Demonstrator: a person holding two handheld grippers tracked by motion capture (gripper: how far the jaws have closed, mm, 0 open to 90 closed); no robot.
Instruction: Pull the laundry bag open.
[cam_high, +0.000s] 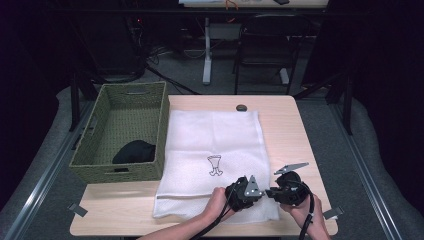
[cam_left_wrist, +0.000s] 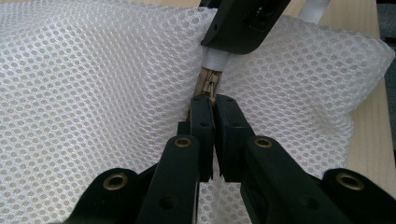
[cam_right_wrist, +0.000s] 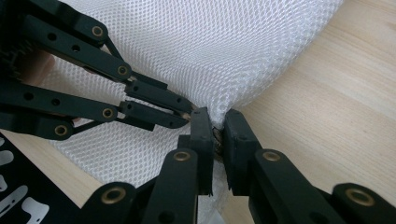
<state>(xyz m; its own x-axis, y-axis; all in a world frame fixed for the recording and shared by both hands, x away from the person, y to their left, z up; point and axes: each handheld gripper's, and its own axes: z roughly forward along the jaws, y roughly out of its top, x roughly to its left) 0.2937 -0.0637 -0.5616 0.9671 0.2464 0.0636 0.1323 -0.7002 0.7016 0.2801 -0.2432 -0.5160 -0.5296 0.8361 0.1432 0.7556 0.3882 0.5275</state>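
Note:
A white mesh bag (cam_high: 212, 135) with a small bone print (cam_high: 215, 166) lies flat on the wooden table (cam_high: 295, 135). Both grippers meet at its near right corner. My left gripper (cam_high: 262, 192) is shut, and in the left gripper view its jaws (cam_left_wrist: 215, 100) pinch the tan zipper piece (cam_left_wrist: 208, 84) at the mesh edge (cam_left_wrist: 93, 93). My right gripper (cam_high: 270, 192) faces it from the right. In the right gripper view it (cam_right_wrist: 217, 119) is shut on the bag's corner (cam_right_wrist: 219, 70), with the left gripper's tips (cam_right_wrist: 184, 114) touching from the left.
A green woven basket (cam_high: 162, 125) stands at the table's left, with a black garment (cam_high: 135, 151) inside it. A small dark object (cam_high: 241, 107) sits near the far edge. Bare wood (cam_right_wrist: 327, 102) lies to the right of the bag. A chair (cam_high: 265, 45) stands beyond the table.

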